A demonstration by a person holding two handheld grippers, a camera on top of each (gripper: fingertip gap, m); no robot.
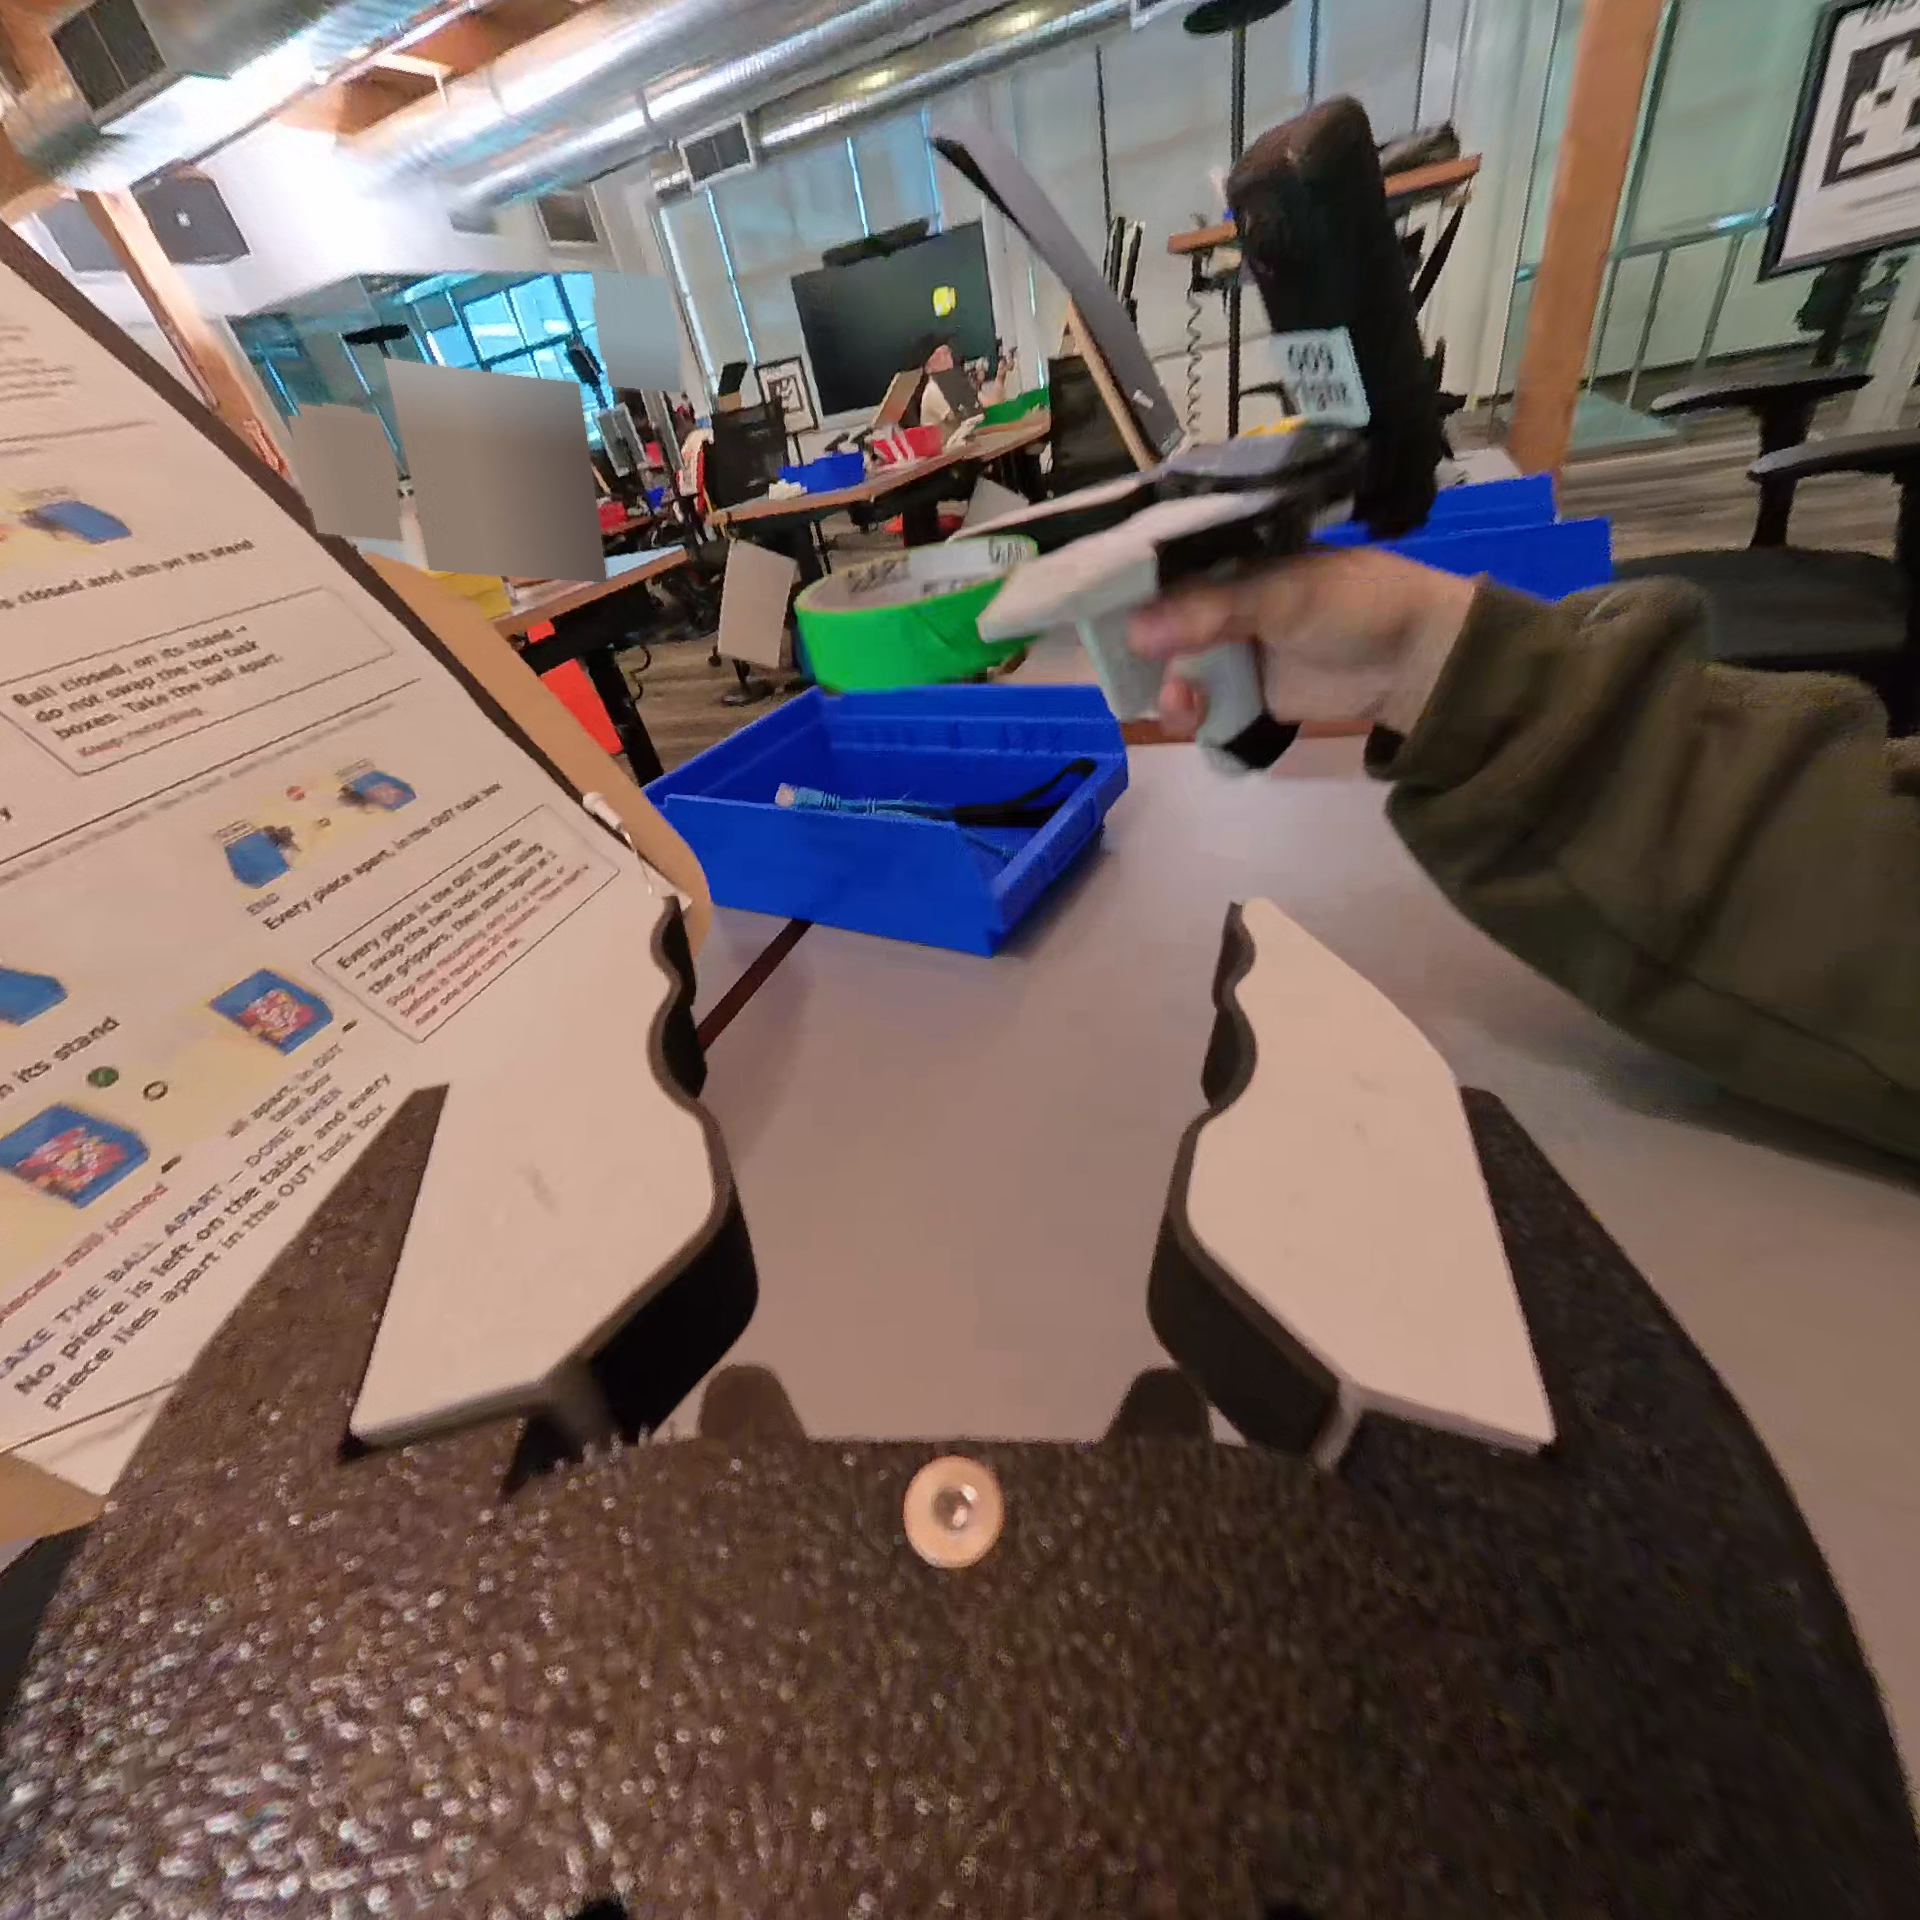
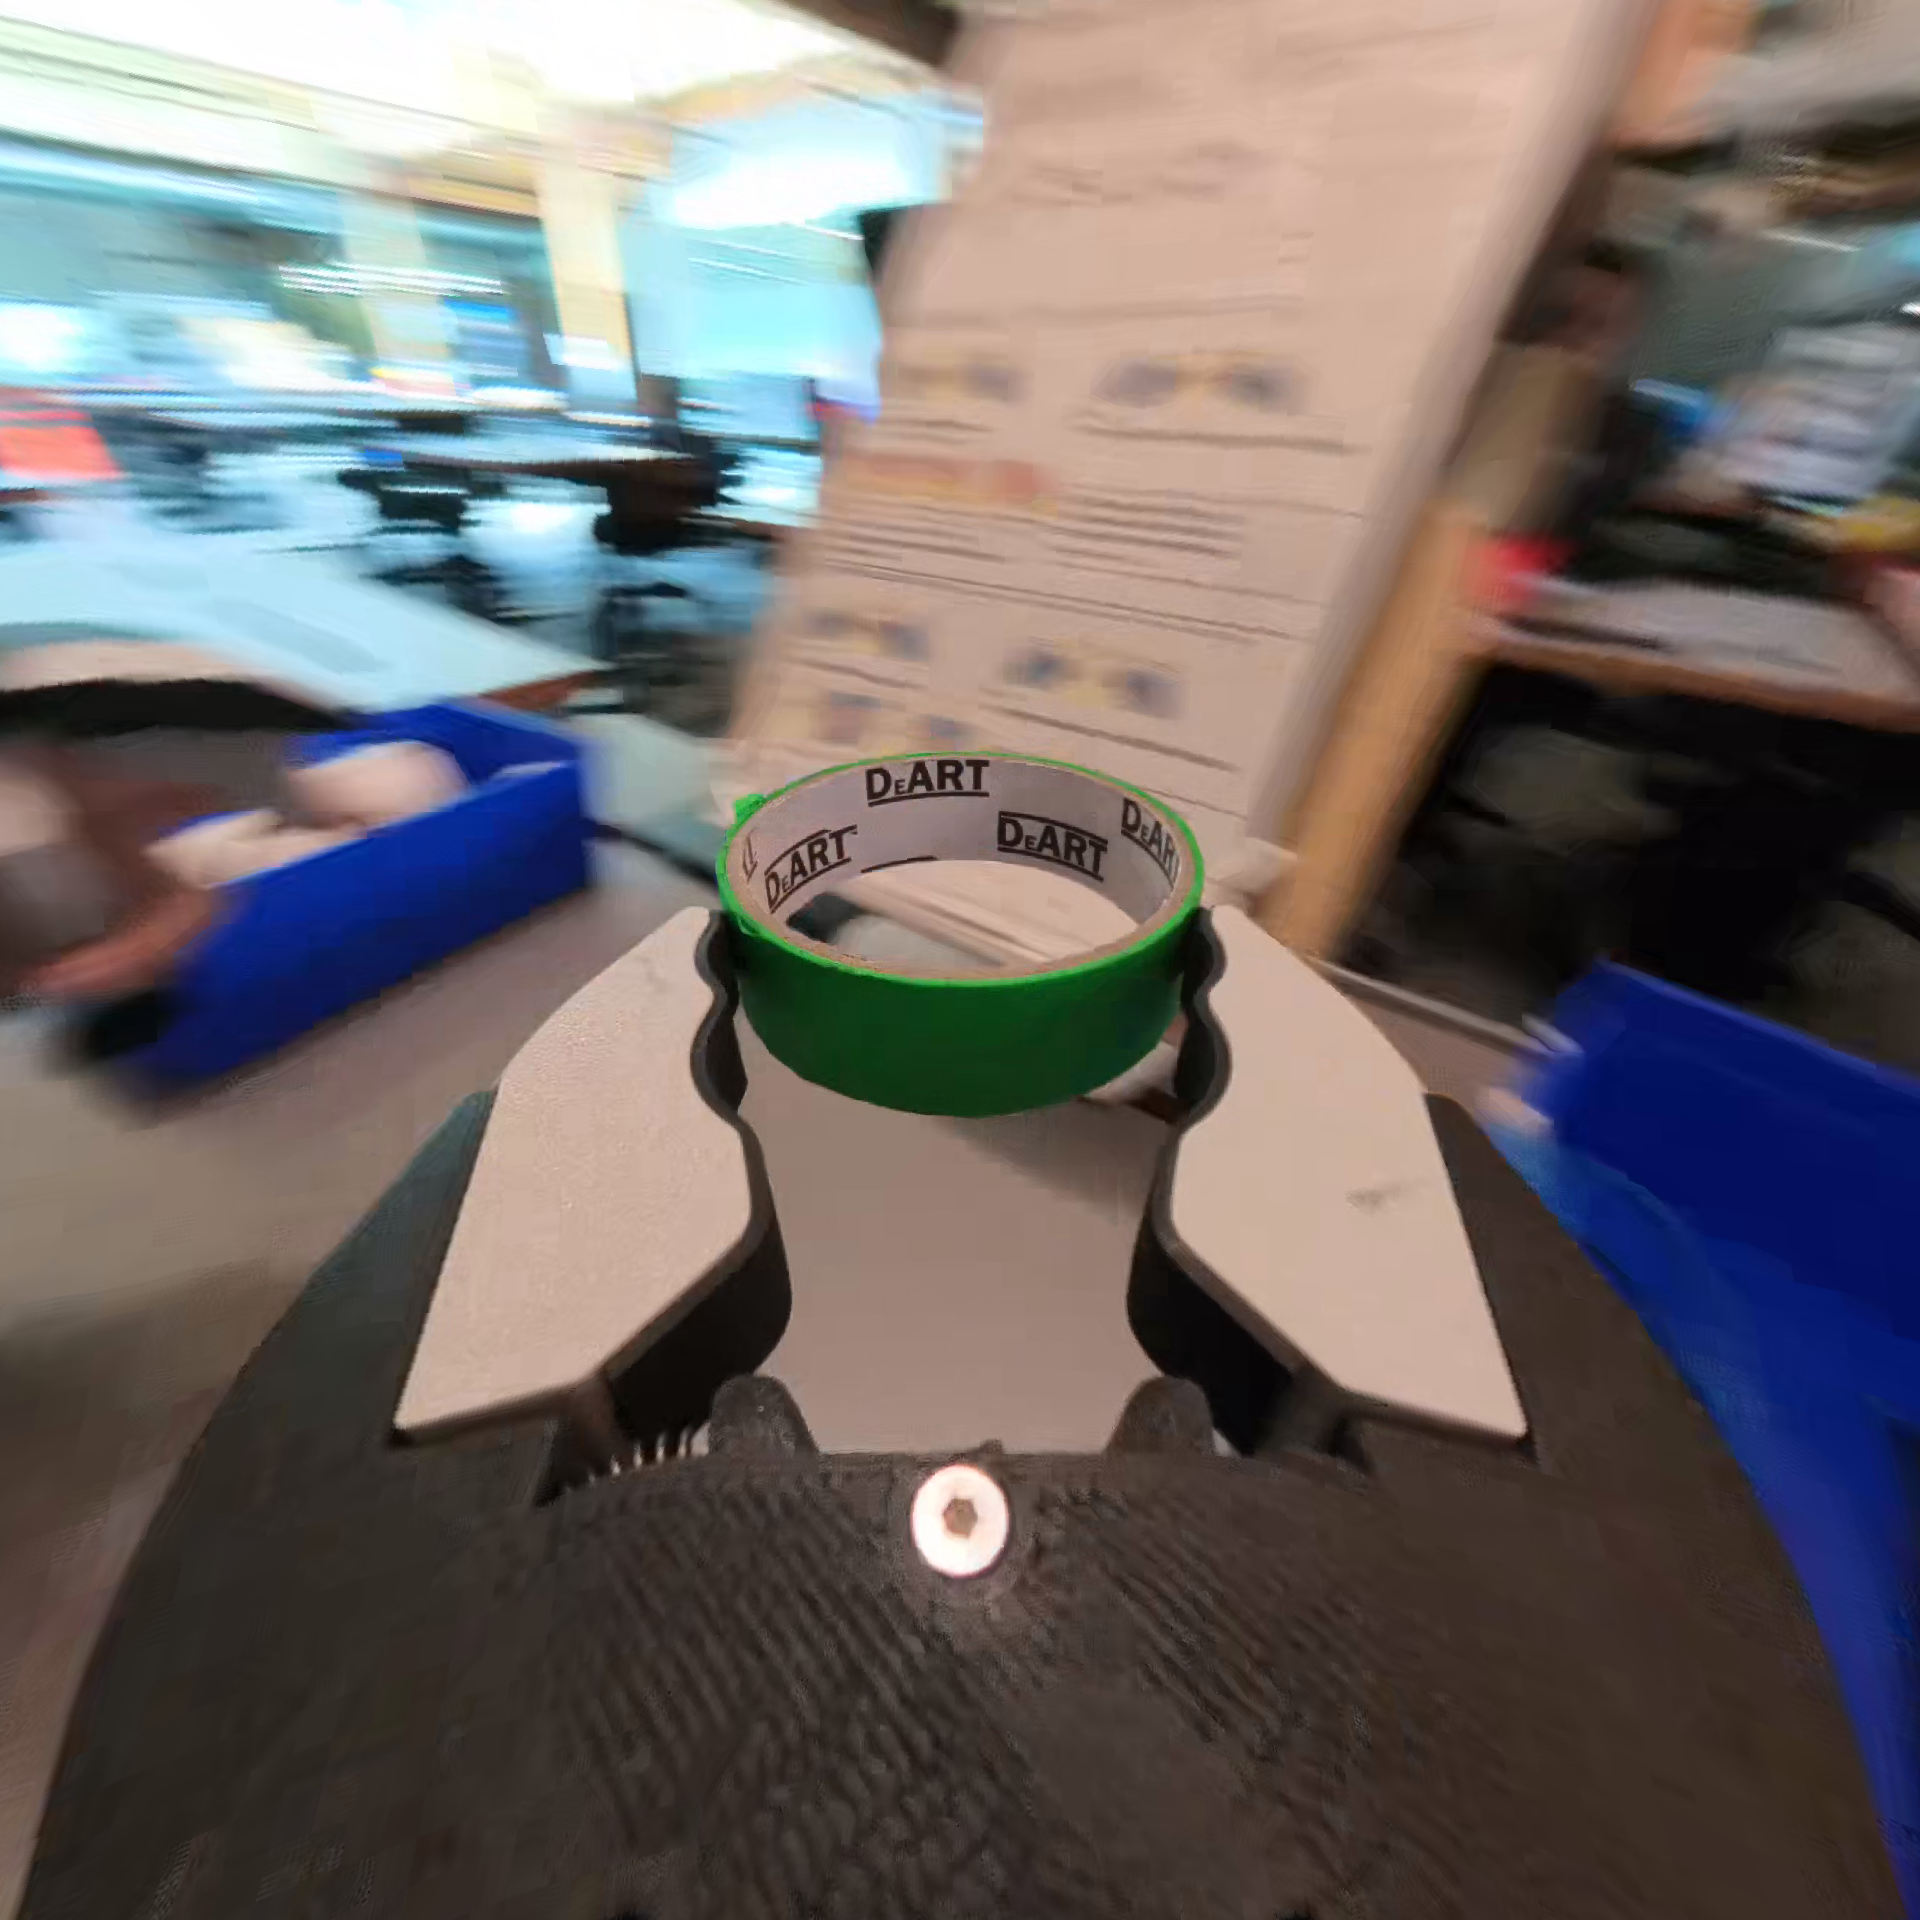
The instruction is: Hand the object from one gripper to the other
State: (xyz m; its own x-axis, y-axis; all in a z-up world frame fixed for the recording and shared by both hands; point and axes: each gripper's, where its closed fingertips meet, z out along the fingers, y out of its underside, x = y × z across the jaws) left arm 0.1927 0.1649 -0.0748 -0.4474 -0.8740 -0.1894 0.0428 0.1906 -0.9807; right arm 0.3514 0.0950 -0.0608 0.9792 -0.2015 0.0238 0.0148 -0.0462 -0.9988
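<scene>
Tape roll (image 2: 961,997) clamped by right gripper (image 2: 961,987); left gripper (image 1: 956,1039) empty.

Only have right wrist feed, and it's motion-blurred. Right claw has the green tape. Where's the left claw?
Observer: The left claw is open and empty, low over the grey table.
Operator: Tape over the table too?
Observer: The green tape roll hangs in the air above the blue bin, gripped by the right claw.
Operator: Bin empty?
Observer: No, a blue cable with a black strap lies in it.
</scene>
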